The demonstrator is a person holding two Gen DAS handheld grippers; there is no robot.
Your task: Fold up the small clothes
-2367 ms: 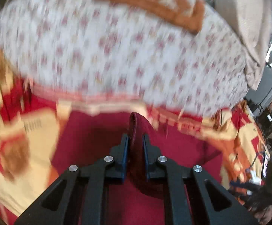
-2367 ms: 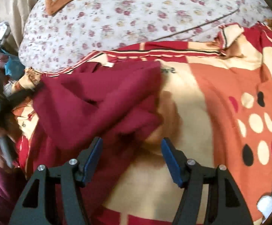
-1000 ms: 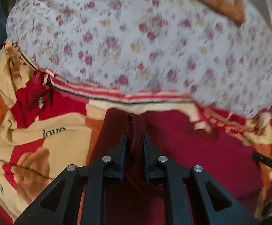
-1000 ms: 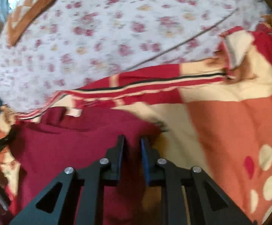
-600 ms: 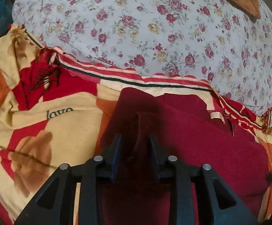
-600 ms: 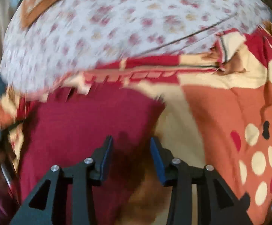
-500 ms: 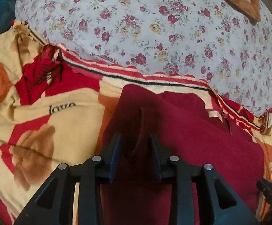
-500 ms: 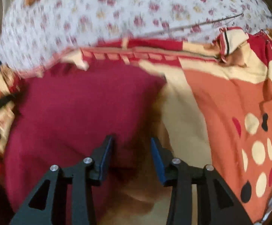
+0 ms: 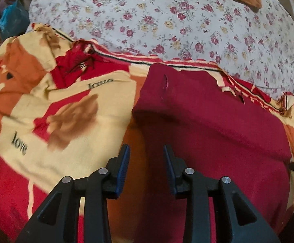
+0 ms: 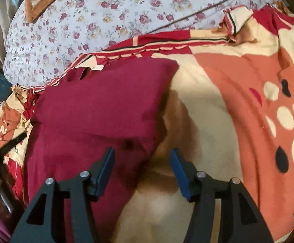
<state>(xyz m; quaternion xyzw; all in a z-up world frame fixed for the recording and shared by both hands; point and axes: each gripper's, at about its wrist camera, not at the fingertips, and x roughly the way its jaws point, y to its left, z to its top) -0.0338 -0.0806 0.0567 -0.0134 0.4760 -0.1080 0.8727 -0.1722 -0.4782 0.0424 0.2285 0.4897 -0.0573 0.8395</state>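
Floral cotton covers the biggest thing I can see, a white bed sheet [image 9: 187, 20] sprinkled with small red roses, filling the far part of both views. Over its near side lies a fleece blanket [image 9: 45, 105] in cream, orange and red blocks; I can read "love" printed on it twice in dark letters in the left wrist view, and on the right wrist side it carries cream and black spots. On that blanket rests the maroon garment [image 9: 207, 121], folded over into a rough rectangle with one layer lapped across the other, a pale label showing at its far edge.

My left gripper [image 9: 146, 162] hangs over the garment's left edge, its blue-padded jaws a little apart with nothing pinched; the cloth lies below and ahead of it. My right gripper [image 10: 142, 166] sits at the garment's right edge, jaws opening and standing wide, the maroon cloth under the left finger, bare blanket under the other, neither pad pressing on fabric.
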